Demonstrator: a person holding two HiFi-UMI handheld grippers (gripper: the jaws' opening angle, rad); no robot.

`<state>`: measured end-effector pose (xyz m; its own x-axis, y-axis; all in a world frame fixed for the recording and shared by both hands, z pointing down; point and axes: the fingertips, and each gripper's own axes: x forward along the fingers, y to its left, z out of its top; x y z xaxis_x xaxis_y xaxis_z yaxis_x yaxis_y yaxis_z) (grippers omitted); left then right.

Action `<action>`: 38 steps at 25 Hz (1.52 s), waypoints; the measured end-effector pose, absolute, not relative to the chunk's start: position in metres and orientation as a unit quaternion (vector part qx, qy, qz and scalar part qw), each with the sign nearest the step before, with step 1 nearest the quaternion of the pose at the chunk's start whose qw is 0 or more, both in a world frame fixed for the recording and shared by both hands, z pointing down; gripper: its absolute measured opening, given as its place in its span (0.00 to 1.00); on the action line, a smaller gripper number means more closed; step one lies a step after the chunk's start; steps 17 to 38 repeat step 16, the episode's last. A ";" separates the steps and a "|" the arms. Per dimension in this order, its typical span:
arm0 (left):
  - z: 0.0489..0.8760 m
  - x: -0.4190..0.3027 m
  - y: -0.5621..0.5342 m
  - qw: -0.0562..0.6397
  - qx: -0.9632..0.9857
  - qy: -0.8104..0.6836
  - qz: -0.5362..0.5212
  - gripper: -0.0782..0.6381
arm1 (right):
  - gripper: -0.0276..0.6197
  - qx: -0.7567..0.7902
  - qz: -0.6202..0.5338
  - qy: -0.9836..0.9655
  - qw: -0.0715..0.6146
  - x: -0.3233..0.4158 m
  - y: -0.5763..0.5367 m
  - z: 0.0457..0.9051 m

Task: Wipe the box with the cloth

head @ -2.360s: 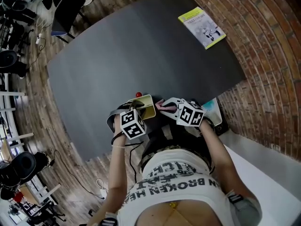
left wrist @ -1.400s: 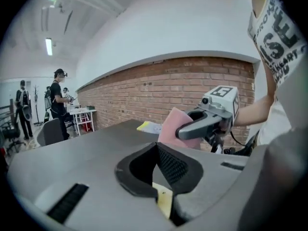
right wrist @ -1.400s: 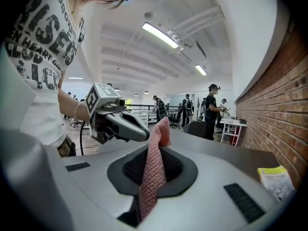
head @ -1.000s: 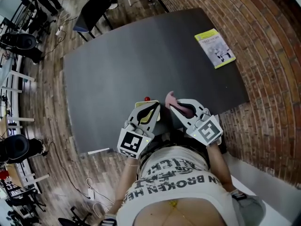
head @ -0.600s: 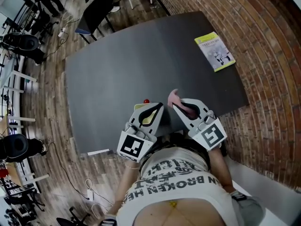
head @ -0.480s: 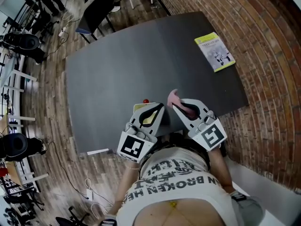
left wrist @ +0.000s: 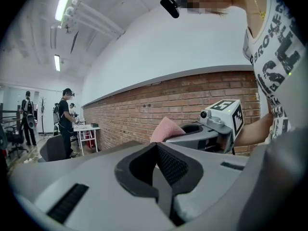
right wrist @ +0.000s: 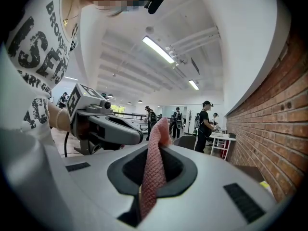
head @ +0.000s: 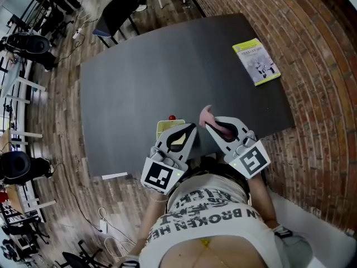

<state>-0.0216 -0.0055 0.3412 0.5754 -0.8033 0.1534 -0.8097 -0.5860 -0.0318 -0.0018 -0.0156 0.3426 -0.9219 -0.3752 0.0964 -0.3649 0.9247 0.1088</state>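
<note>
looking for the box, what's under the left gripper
In the head view a yellow box shows below the left gripper: one end past the shut fingers, a patch through their opening. The gripper covers the rest, so whether it rests on the table can't be told.

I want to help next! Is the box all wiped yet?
Not that I can see. Done: the right hand-held gripper is clamped on the pink knitted cloth. In hand: the cloth is held up beside the small yellow box with a red knob, not touching it. Left: the wiping itself.
</note>
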 end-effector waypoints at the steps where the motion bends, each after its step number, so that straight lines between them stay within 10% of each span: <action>1: 0.342 -0.021 -0.005 0.021 0.887 -0.455 0.077 0.12 | 0.07 0.188 -0.046 -0.980 0.057 -0.001 -0.016 0.342; 38: 0.345 -0.002 0.002 0.015 0.884 -0.459 0.087 0.12 | 0.07 0.173 -0.042 -0.982 0.054 0.013 -0.009 0.340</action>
